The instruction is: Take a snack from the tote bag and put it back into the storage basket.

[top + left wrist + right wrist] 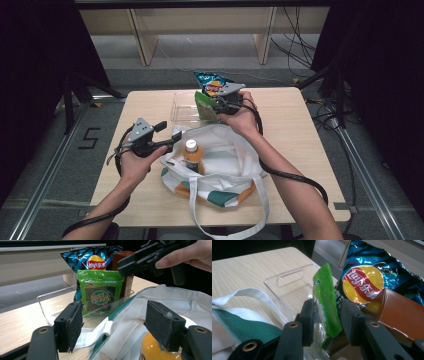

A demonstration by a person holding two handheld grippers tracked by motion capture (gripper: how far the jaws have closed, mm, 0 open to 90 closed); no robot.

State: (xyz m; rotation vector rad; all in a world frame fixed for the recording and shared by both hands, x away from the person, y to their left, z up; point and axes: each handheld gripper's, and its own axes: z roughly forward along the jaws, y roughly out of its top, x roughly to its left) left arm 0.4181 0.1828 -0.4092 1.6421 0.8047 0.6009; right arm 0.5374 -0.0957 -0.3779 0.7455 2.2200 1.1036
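Note:
A green seaweed packet (205, 108) (100, 295) (325, 290) stands upright in a clear plastic bin (182, 107) (57, 305) (289, 282) at the table's far middle. My right gripper (216, 106) (327, 317) (125, 266) is shut on the packet's upper edge, one jaw on each face. My left gripper (169, 133) (113, 325) is open at the left rim of a white tote bag (225, 165) (160, 305) (242, 317), nothing pinched. Inside the bag stands an orange drink bottle (192, 155) (152, 350).
A blue chips bag (212, 82) (95, 260) (367, 277) and a brown box (125, 282) (402, 312) stand behind the packet in the bin. The tote's straps hang over the table's near edge. Bare wood lies left and right of the bag.

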